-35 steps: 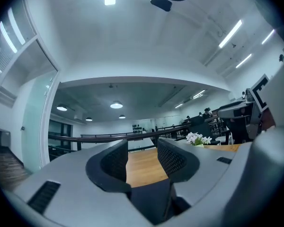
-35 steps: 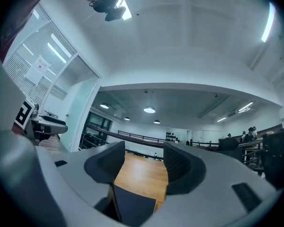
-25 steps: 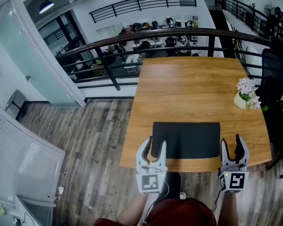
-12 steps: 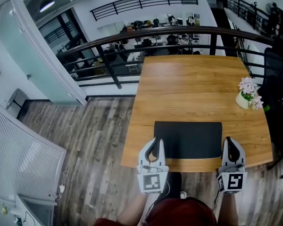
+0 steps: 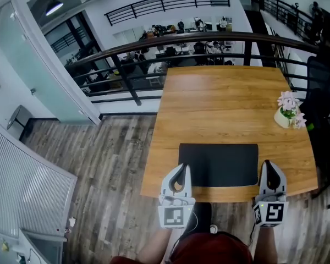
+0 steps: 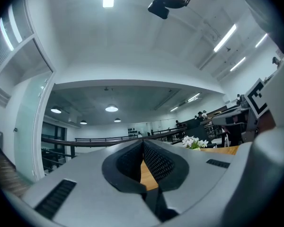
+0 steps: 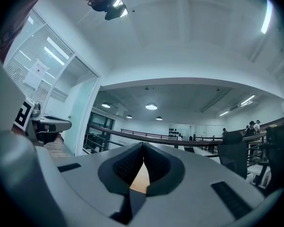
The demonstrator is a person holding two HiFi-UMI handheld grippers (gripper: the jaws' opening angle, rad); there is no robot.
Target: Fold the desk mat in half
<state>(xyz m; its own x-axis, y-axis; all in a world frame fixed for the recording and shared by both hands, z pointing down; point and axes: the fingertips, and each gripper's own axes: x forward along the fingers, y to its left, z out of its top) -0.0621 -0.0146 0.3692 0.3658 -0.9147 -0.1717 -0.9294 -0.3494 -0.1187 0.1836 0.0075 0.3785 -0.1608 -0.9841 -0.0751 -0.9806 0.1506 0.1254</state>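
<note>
The black desk mat [image 5: 219, 164] lies flat on the near part of the wooden table [image 5: 220, 103]. My left gripper [image 5: 182, 167] sits at the mat's near left edge with its jaws shut. In the left gripper view the pads [image 6: 154, 161] meet at the tip and no mat shows between them, only wood behind. My right gripper [image 5: 267, 163] rests just off the mat's right edge, jaws likewise shut. In the right gripper view its pads [image 7: 156, 167] touch at the tip with only wood showing through the gap below.
A small pot of pink flowers [image 5: 286, 112] stands near the table's right edge. A dark office chair [image 5: 324, 76] is beyond that edge. A curved railing [image 5: 154, 45] runs behind the table's far end. Wood flooring lies to the left.
Both grippers' jaws have gone from wide open to shut. The hands have stayed at the mat's near corners, and the mat still lies flat.
</note>
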